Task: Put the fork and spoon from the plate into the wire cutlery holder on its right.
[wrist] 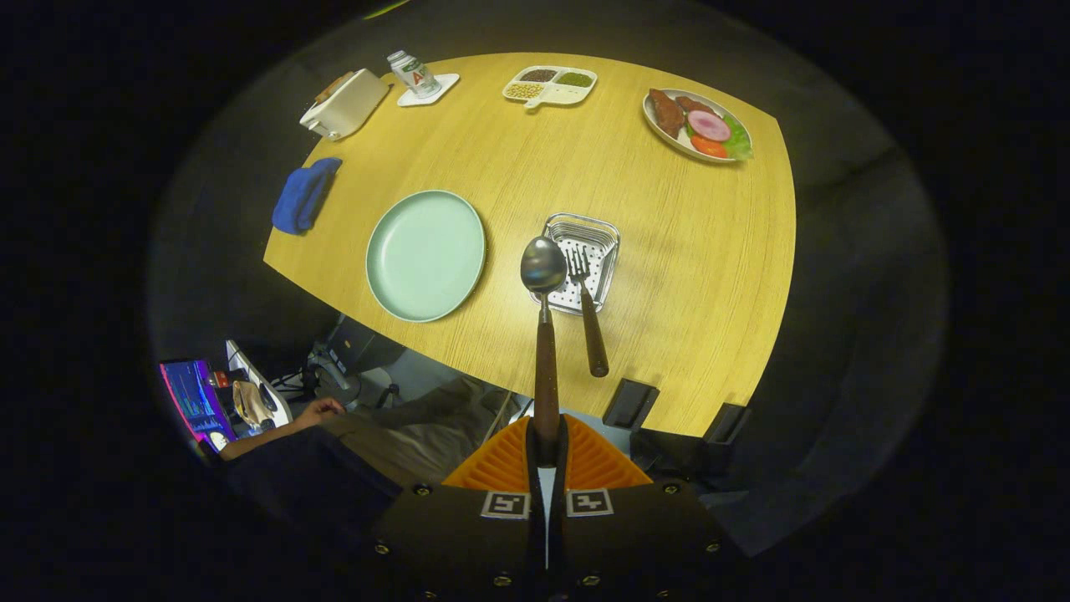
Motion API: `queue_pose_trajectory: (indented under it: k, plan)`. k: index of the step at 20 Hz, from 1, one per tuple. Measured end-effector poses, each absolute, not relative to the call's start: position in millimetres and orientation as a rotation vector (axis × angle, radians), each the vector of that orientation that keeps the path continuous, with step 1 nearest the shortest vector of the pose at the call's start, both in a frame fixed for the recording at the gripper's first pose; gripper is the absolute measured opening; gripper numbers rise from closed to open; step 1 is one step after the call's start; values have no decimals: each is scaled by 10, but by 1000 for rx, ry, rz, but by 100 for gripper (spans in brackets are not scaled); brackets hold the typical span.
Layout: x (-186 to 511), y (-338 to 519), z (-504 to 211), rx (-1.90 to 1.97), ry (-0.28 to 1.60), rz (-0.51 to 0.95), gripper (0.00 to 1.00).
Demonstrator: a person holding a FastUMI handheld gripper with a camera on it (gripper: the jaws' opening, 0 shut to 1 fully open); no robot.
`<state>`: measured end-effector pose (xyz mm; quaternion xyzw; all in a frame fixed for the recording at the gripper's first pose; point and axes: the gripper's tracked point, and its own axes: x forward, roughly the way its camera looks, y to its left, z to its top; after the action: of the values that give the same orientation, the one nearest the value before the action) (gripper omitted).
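Observation:
My gripper (547, 447) is shut on the brown handle of the spoon (544, 318), which points straight ahead, high above the table. Its metal bowl hangs over the left rim of the wire cutlery holder (603, 236). The fork (588, 309) stands in that holder, tines down inside it and brown handle leaning out toward me. Left of the holder lies the pale green plate (426, 254), with nothing on it.
On the round wooden table (694, 276) stand a toaster (344, 104), a bottle on a coaster (415, 75), a divided dish of grains (550, 85), a plate of food (698, 125) and a blue cloth (304, 195). A seated person's arm (276, 428) and a lit screen (194, 401) lie below the table's near edge.

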<state>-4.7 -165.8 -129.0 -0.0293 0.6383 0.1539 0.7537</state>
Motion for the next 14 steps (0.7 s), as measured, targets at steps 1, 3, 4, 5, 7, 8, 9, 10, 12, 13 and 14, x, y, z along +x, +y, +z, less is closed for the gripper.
queue_pose_trajectory:
  k: [1, 3, 4, 5, 7, 8, 9, 10, 12, 13, 14]
  plan:
    - [-26, -1672, -1308, -51, 1400, 330, 2]
    - [19, -1695, -1349, -34, 1418, 319, 2]
    - [48, -1706, -1377, -28, 1428, 310, 2]
    - [68, -1698, -1401, -23, 1438, 303, 2]
    - [83, -1639, -1448, 0, 1459, 306, 2]
    - [91, -1600, -1467, 17, 1470, 311, 2]
    - [110, -1574, -1493, 33, 1478, 312, 2]
    - [133, -1559, -1517, 38, 1485, 310, 2]
    - [175, -1573, -1574, 36, 1499, 298, 2]
    - [197, -1567, -1594, 39, 1508, 292, 2]
    - [222, -1569, -1616, 38, 1514, 287, 2]
